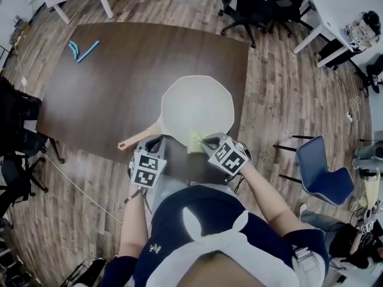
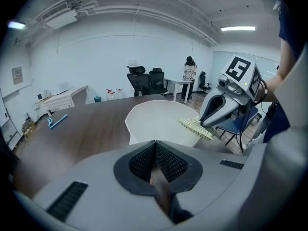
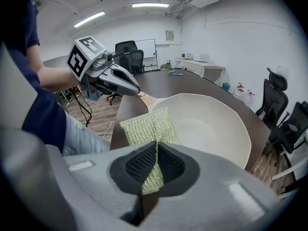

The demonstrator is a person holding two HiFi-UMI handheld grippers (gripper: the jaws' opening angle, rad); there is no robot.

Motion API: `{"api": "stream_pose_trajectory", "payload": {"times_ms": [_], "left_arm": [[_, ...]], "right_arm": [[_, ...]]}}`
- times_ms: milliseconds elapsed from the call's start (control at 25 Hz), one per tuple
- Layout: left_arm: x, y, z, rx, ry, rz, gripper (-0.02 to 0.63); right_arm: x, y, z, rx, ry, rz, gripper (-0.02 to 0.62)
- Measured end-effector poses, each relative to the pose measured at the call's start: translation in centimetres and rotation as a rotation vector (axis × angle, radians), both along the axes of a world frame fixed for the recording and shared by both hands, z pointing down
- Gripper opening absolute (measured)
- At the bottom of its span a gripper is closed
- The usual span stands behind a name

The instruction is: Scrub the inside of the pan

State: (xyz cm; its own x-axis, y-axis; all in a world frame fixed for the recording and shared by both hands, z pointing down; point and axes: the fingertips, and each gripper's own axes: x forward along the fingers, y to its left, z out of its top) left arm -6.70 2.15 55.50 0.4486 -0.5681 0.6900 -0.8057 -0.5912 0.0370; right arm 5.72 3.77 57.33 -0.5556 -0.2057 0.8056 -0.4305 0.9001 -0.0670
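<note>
A cream pan [image 1: 198, 106] lies on the dark wooden table [image 1: 119, 82], its wooden handle [image 1: 134, 140] pointing toward the near left. My left gripper [image 1: 154, 142] is shut on that handle near the pan; a brown strip shows between its jaws [image 2: 155, 163]. My right gripper [image 1: 207, 141] is shut on a yellow-green scrubbing pad [image 1: 196, 141], held just over the pan's near rim. In the right gripper view the pad [image 3: 147, 126] sticks out past the jaws [image 3: 156, 170] toward the pan [image 3: 207, 124]. The left gripper view shows the pad [image 2: 196, 127] above the pan's rim [image 2: 159, 124].
Two blue tools [image 1: 82, 49] lie at the table's far left. Black office chairs [image 1: 251, 5] stand beyond the table and a blue chair [image 1: 320, 172] stands on the right. The table's near edge runs just under both grippers.
</note>
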Motion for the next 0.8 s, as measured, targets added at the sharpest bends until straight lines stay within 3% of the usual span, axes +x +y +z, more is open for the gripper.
{"api": "stream_pose_trajectory", "payload": {"times_ms": [520,800], "left_arm": [[-2.7,-2.9,2.9,-0.003,-0.167,0.082,0.006],[-3.2,-3.9,4.0,-0.045,-0.215,0.172,0.169]], "right_arm": [[-2.4,-5.4,2.3,-0.049,0.099,-0.040,0.006],[-3.1,-6.4,3.5,-0.114,0.135,-0.044,0.006]]}}
